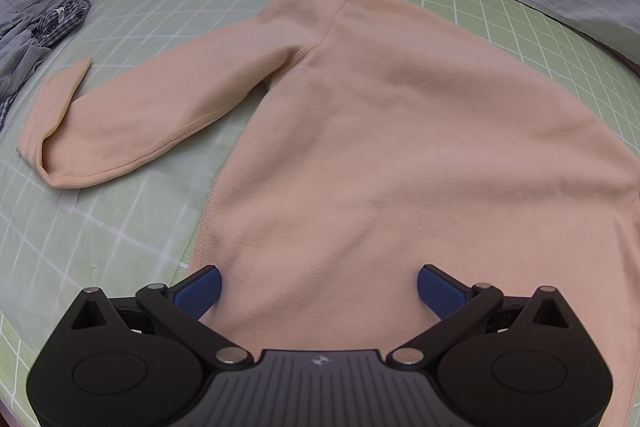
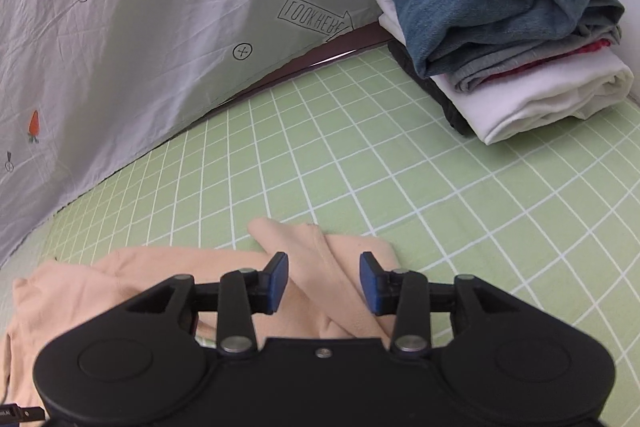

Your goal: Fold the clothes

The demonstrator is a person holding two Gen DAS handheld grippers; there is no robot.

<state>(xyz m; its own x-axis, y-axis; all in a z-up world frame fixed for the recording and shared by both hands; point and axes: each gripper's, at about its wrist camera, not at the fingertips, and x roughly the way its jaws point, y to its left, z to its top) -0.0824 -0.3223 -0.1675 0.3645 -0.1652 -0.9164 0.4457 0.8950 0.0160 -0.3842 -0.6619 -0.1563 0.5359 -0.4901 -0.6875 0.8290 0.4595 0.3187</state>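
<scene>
A peach long-sleeved top (image 1: 400, 131) lies flat on the green checked table. Its left sleeve (image 1: 132, 119) stretches out to the left with the cuff folded back. My left gripper (image 1: 320, 291) is wide open over the top's near hem, its blue pads (image 1: 200, 291) resting on or just above the fabric. In the right wrist view my right gripper (image 2: 324, 283) is open above a crumpled peach sleeve end (image 2: 320, 267), holding nothing. The rest of the top (image 2: 100, 287) shows at the lower left.
A stack of folded clothes (image 2: 500, 27) with jeans on top stands at the far right. A heap of grey and plaid clothes (image 1: 36, 27) lies at the far left. A printed grey sheet (image 2: 140, 27) hangs behind the table (image 2: 360, 155).
</scene>
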